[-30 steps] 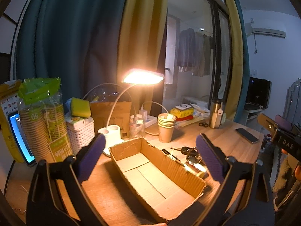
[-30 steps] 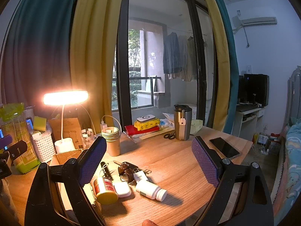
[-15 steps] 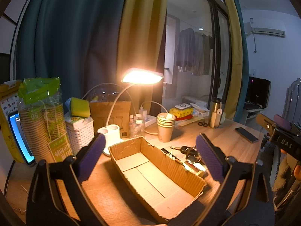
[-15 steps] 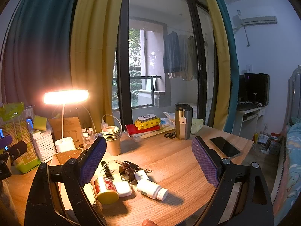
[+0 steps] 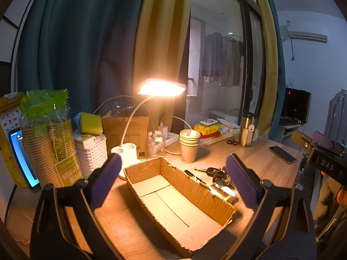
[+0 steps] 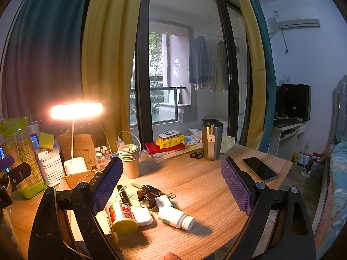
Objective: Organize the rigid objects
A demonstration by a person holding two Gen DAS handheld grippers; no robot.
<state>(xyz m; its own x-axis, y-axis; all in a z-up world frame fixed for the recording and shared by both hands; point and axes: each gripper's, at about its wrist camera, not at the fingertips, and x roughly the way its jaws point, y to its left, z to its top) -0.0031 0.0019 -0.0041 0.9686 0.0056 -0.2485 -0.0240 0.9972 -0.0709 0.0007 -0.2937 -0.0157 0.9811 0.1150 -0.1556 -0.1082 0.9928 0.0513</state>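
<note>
Both claws gape, hold nothing: left claw (image 5: 171,179) over cardboard box (image 5: 177,197); right claw (image 6: 171,186) above pill bottle (image 6: 175,215), jar (image 6: 122,217) at 9 o'clock.

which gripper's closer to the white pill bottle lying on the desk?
Right. The right gripper hangs open directly over the white pill bottle. The left gripper is open over the cardboard box, across the box wall from it.

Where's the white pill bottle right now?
Right wrist view: white pill bottle lies on its side on the desk, just right of the white earbud case.
</note>
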